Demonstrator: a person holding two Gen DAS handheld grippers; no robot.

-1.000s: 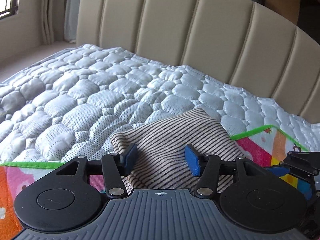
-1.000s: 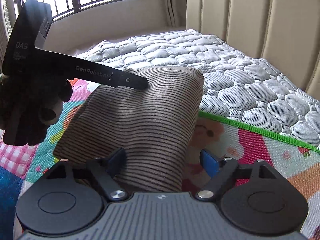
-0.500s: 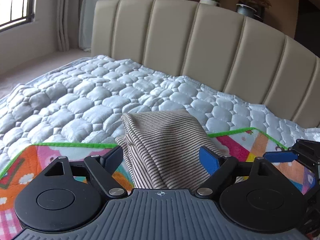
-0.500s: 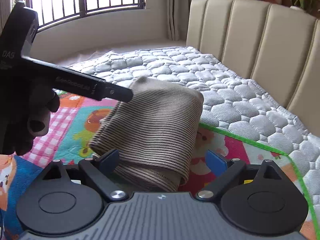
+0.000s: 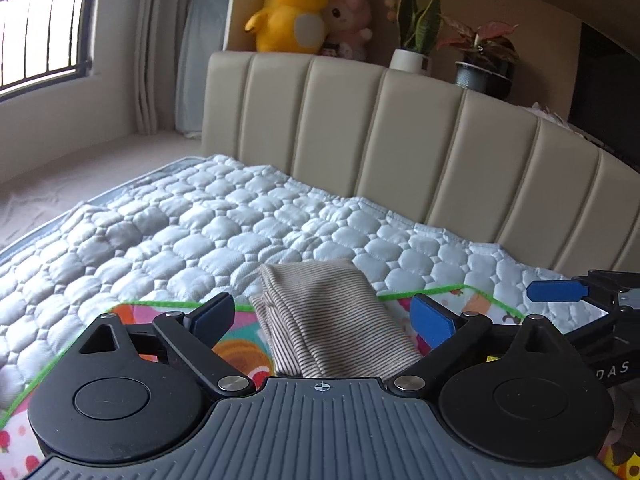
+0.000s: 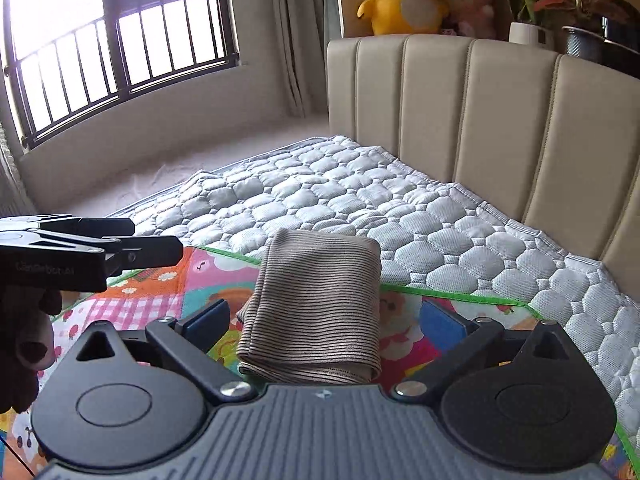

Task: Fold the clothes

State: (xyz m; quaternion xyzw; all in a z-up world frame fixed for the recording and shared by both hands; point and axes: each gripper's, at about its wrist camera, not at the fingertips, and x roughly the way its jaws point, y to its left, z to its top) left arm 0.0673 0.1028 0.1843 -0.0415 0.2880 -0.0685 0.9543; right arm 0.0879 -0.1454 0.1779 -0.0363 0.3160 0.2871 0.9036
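- Though it lies folded into a compact stack, the striped garment (image 6: 316, 312) sits half on the play mat (image 6: 160, 304) and half on the quilt (image 6: 360, 200), straddling the mat's green border, with nothing gripping it.
- Its layered edges show loose at the near left side; I judge a careless nudge there, or a grab at only the top layer, would peel the fold open.
- The soft quilt beneath its far end could let the stack slump or tilt if it is pressed.
- The right gripper (image 6: 324, 320) hovers above the garment's near end, jaws wide apart, clear of the cloth.
- The left gripper (image 5: 320, 312) hangs likewise over the garment, jaws spread and empty; seen from the right wrist view it is raised to the left, level, held by a gloved hand (image 6: 24, 344).
- The two tools are close together, so a hasty reach could knock them.
- Behind stands the headboard (image 6: 480, 112).
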